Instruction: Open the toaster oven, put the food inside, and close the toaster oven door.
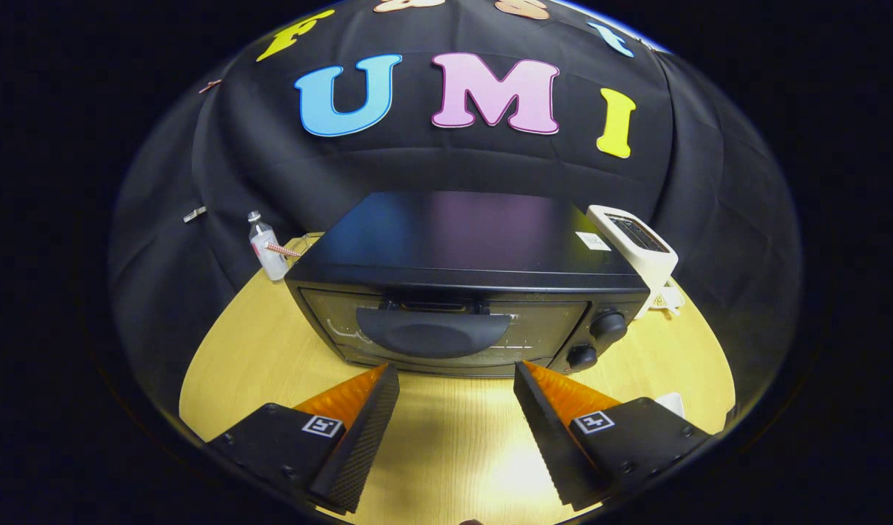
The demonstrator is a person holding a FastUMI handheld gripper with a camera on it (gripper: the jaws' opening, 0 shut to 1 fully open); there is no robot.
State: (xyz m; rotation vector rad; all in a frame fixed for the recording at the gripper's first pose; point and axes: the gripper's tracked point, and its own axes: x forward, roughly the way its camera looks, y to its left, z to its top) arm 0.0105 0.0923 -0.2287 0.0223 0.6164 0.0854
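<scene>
gripper (457, 372) fingers spread wide, nothing between them, tips just short of toaster oven (465, 292). oven sits mid bench (257, 364), door shut, handle (432, 332) straight ahead of the gap. knobs (607, 326) on oven's right side. small bottle (265, 248) near bench's far left edge, white toaster (640, 248) far right edge behind oven.

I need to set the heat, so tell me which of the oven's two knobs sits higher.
The upper knob, nearest the oven's top corner; the other knob sits below it, nearer the open gripper.
</scene>
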